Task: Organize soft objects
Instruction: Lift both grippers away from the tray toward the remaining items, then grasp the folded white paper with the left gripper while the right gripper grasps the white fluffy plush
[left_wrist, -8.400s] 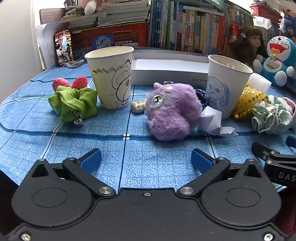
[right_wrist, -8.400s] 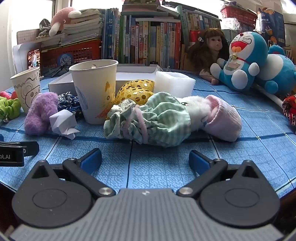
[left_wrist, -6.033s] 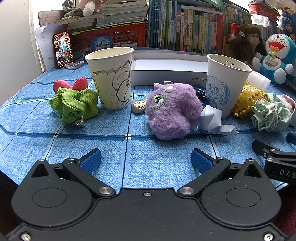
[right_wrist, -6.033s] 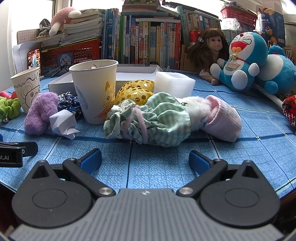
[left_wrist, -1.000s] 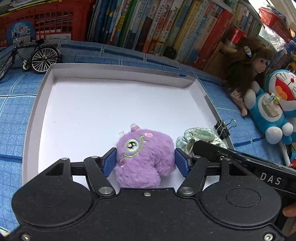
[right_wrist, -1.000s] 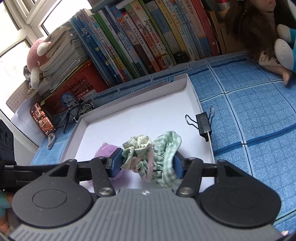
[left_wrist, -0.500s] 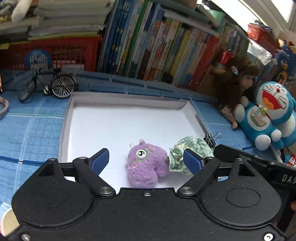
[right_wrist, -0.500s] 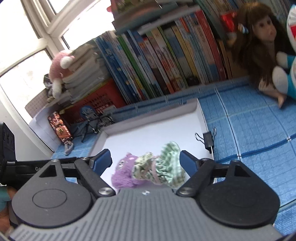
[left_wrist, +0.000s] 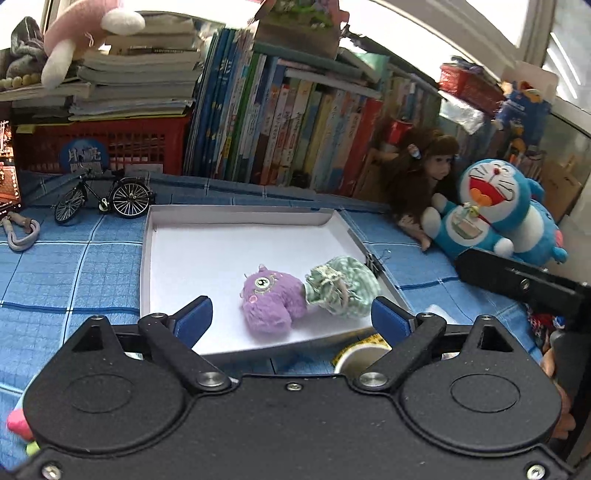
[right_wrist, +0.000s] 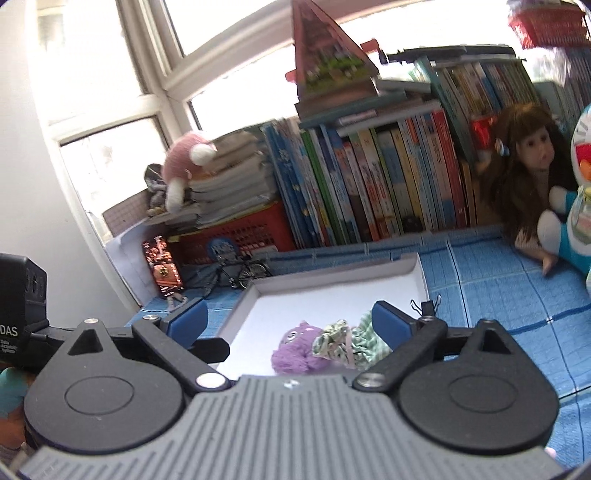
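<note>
A purple furry plush (left_wrist: 271, 300) and a green checked fabric bundle (left_wrist: 341, 286) lie side by side in the white shallow box (left_wrist: 207, 216), near its front right corner. My left gripper (left_wrist: 291, 319) is open and empty, raised above and in front of the box. My right gripper (right_wrist: 290, 319) is open and empty, also raised; in its view the purple plush (right_wrist: 295, 352) and the green bundle (right_wrist: 349, 345) lie in the box (right_wrist: 332, 282) below it.
A row of books (left_wrist: 295, 125), a red basket (left_wrist: 103, 147), a toy bicycle (left_wrist: 103, 199), a doll (left_wrist: 424, 173) and a blue cat plush (left_wrist: 491, 210) stand behind the box. A binder clip (left_wrist: 375, 263) sits at its right wall. A paper cup rim (left_wrist: 362, 356) shows below.
Both grippers released the plush and the green bundle into the box, opened wide, and have drawn back and up from the box.
</note>
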